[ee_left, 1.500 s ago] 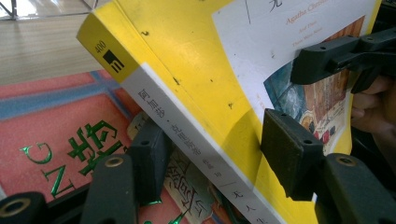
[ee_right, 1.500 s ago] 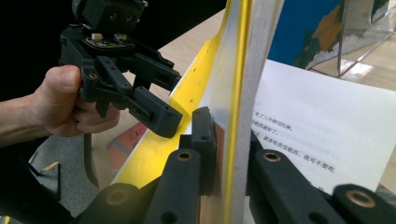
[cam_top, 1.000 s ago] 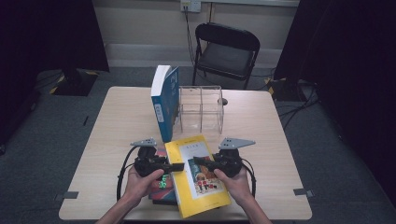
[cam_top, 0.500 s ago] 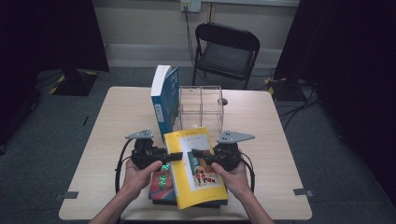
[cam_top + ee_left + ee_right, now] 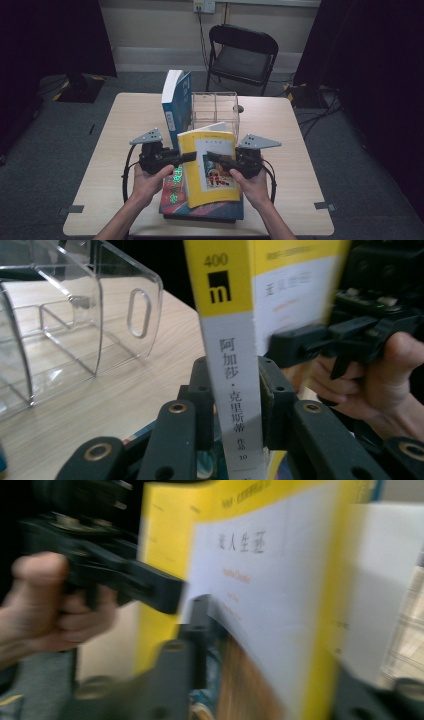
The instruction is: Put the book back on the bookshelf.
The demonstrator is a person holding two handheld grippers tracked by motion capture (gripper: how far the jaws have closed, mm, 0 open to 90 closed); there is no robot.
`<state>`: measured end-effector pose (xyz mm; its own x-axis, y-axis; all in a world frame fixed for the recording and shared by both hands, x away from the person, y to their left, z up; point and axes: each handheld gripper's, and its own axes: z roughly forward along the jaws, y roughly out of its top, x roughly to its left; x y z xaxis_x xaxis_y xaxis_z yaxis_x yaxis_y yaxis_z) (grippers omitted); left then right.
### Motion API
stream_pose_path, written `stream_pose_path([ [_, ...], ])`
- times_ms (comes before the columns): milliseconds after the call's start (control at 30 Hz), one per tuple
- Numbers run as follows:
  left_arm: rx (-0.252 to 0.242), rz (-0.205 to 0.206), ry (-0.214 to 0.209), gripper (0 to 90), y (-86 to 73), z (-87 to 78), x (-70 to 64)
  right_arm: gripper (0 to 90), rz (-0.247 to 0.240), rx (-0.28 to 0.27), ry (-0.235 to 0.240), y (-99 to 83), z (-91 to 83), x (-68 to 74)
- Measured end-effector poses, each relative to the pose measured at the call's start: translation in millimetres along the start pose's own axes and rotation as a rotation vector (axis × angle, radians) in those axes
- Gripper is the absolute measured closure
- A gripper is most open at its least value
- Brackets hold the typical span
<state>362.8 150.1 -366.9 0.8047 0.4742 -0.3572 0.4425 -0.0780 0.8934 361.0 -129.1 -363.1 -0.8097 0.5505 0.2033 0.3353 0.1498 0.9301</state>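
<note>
Both grippers clamp the yellow book point(image 5: 210, 165): the left gripper point(image 5: 187, 157) pinches its spine, the right gripper point(image 5: 212, 156) its opposite edge, a clear rack point(image 5: 215, 107) just beyond.

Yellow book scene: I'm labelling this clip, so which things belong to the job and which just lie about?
In the job: yellow book, left gripper, right gripper, clear rack.
Lying about: blue book standing beside the rack, stacked books underneath, chair.

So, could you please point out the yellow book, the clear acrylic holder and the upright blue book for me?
yellow book point(image 5: 210, 167): high view, middle of its front cover.
clear acrylic holder point(image 5: 214, 106): high view, its front wall.
upright blue book point(image 5: 178, 107): high view, its cover face.
</note>
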Motion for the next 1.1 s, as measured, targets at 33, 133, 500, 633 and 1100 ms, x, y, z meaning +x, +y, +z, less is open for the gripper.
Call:
stream_pose_path([
  [33,0.004,0.021,0.008,73.3,1.0,0.0,-3.9,55.3,-0.002,0.005,-0.014,-1.6,-1.1,-0.3],
  [133,0.008,0.047,0.000,74.1,1.5,0.0,-9.5,47.0,0.002,-0.013,-0.063,-6.9,-11.8,-3.8],
  [500,0.007,0.062,0.002,74.9,1.8,1.5,-16.9,25.2,0.093,0.023,-0.062,-43.2,-23.2,-31.9],
  [633,-0.008,0.066,0.016,75.1,0.9,1.9,-19.5,30.1,0.133,0.040,0.021,-47.9,-10.9,-36.6],
  [1100,-0.052,0.170,0.073,74.5,5.0,-7.1,-31.2,36.9,0.026,-0.052,-0.022,-19.1,-9.7,-26.6],
])
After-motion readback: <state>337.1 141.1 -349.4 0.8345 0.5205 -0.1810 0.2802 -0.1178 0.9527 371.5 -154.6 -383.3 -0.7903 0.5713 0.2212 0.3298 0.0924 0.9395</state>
